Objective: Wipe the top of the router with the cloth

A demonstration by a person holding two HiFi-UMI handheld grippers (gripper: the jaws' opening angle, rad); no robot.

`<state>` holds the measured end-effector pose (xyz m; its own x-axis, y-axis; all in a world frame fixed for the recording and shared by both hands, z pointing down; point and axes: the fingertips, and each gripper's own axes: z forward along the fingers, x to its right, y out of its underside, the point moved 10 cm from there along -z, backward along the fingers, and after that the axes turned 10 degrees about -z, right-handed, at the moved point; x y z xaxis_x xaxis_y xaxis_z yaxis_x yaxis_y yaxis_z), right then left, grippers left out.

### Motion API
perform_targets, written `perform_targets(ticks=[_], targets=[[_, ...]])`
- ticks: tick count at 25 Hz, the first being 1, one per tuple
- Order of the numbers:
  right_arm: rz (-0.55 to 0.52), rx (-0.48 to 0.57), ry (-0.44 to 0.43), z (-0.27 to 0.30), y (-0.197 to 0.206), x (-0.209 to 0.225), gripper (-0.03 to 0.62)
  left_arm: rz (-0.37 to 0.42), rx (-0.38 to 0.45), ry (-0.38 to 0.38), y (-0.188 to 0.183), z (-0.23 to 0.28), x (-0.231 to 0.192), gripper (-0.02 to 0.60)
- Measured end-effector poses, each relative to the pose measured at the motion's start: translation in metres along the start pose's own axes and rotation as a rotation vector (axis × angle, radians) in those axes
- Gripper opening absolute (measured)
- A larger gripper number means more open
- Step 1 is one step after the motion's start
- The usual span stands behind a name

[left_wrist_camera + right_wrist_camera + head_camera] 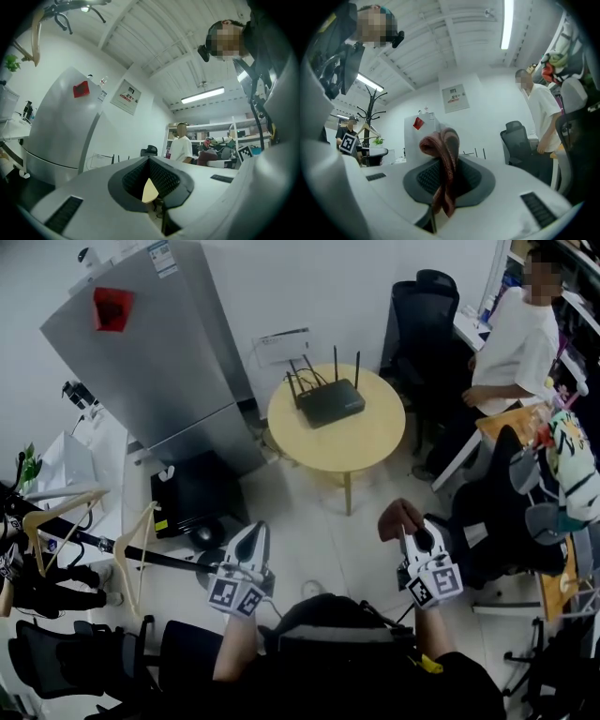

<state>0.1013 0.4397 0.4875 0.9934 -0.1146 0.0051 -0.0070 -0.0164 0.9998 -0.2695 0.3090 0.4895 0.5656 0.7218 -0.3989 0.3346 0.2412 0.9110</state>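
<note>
The black router [328, 401] with several upright antennas sits on the round yellow table [375, 442], far ahead of both grippers. My right gripper [411, 534] is held low at the right and is shut on a reddish-brown cloth [400, 517]. In the right gripper view the cloth [444, 157] bunches above the jaws and hangs down between them at the right gripper [445, 190]. My left gripper [253, 534] is held low at the left, its jaws together with nothing in them. The left gripper [152, 190] points toward the table.
A grey fridge [150, 352] stands left of the table. A person in a white shirt [516, 343] sits at the right by a desk, with black office chairs [427, 315] nearby. A coat rack with wooden hangers [84, 521] is at my left.
</note>
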Motion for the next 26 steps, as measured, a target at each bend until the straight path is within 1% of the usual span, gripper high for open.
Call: perform_targets(ticks=[5,9,17,26], targets=[[-0.004,-0.009,-0.026,-0.015,0.001,0.0,0.054,0.01,0.025,-0.011,0.004,-0.006,0.027,-0.006],[-0.029,0.0,-0.051,-0.017,-0.001,-0.003,0.054,0.016,0.03,-0.017,0.007,-0.013,0.04,-0.006],[-0.033,-0.001,-0.085,-0.024,-0.001,-0.009,0.054,0.012,0.032,-0.022,0.013,-0.022,0.049,-0.006],[-0.045,0.004,-0.093,-0.024,-0.003,-0.011,0.054,0.018,0.044,-0.022,0.011,-0.027,0.05,-0.006]])
